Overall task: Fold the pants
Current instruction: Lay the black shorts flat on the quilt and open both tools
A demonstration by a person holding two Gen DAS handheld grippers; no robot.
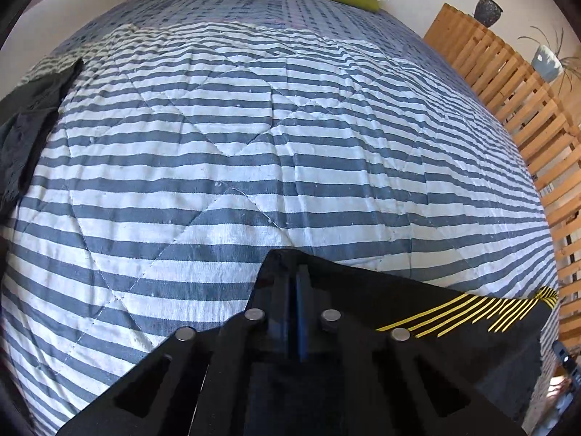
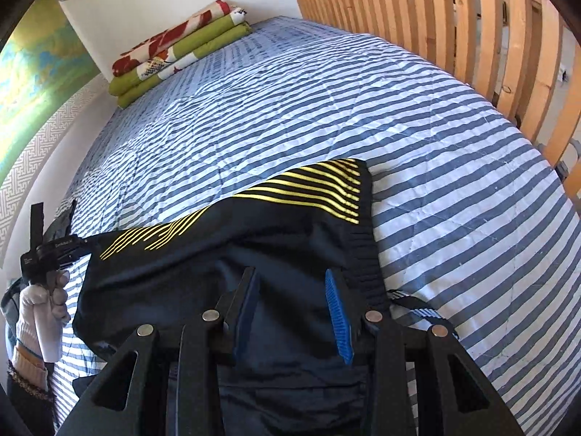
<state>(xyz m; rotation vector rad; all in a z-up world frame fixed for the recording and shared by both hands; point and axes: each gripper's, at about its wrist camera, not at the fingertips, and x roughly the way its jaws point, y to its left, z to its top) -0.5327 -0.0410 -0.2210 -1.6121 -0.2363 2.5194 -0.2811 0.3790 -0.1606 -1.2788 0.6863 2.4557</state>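
Pants (image 2: 232, 254), one pair, between two grippers on one striped bed (image 2: 454, 145)

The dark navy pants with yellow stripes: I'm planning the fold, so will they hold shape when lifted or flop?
The dark navy pants with yellow stripes will probably flop: the thin cloth already sags in creases. Its sheen suggests it is slippery and may slide on the striped quilt.

The pants (image 2: 232, 254) lie on the bed (image 2: 454, 181), at its near edge. The folded blankets (image 2: 174, 54) are stacked at the bed's far end. A slatted wooden frame (image 2: 454, 18) stands along the bed's right side. A second garment (image 1: 25, 127) lies at the bed's left edge, well apart from the pants.
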